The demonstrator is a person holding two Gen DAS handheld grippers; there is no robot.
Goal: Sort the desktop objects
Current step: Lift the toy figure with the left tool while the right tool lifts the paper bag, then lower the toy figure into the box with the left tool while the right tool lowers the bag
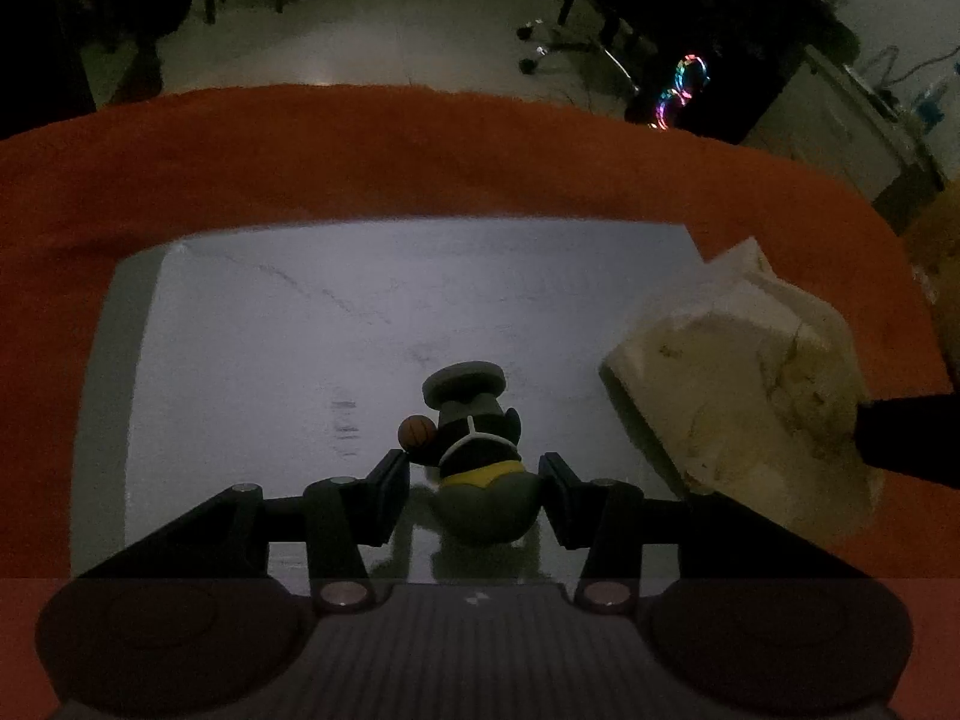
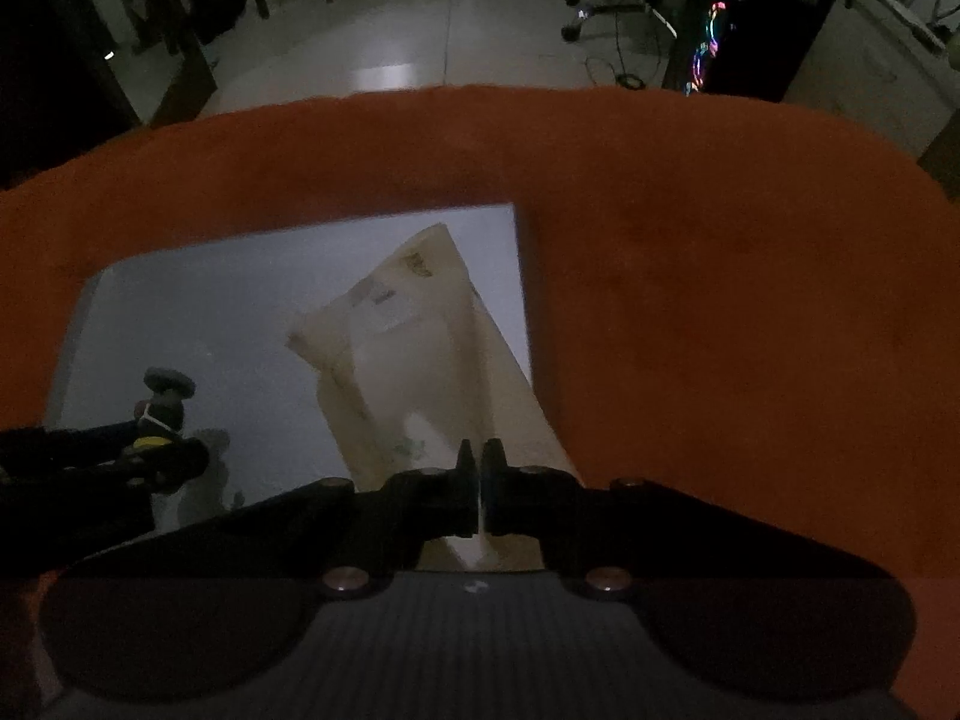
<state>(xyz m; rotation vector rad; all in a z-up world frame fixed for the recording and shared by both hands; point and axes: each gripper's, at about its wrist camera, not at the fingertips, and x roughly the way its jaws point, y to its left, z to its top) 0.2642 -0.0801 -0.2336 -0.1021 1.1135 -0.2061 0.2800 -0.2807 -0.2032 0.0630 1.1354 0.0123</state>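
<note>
A small grey toy figure [image 1: 480, 468] with a flat cap, a yellow band and an orange ball lies on a pale mat [image 1: 300, 348]. My left gripper [image 1: 474, 474] is open, its fingers on either side of the figure with gaps. A cream plastic bag [image 1: 750, 372] lies on the mat's right edge. My right gripper [image 2: 480, 480] is shut on the near end of the bag [image 2: 408, 348]. The figure [image 2: 159, 414] and the left gripper's fingers [image 2: 120, 456] show at the left of the right wrist view.
The mat lies on an orange cloth [image 1: 420, 162] that covers the table. Beyond the far edge are a dim floor, chair legs and a computer case with coloured lights [image 1: 684, 90].
</note>
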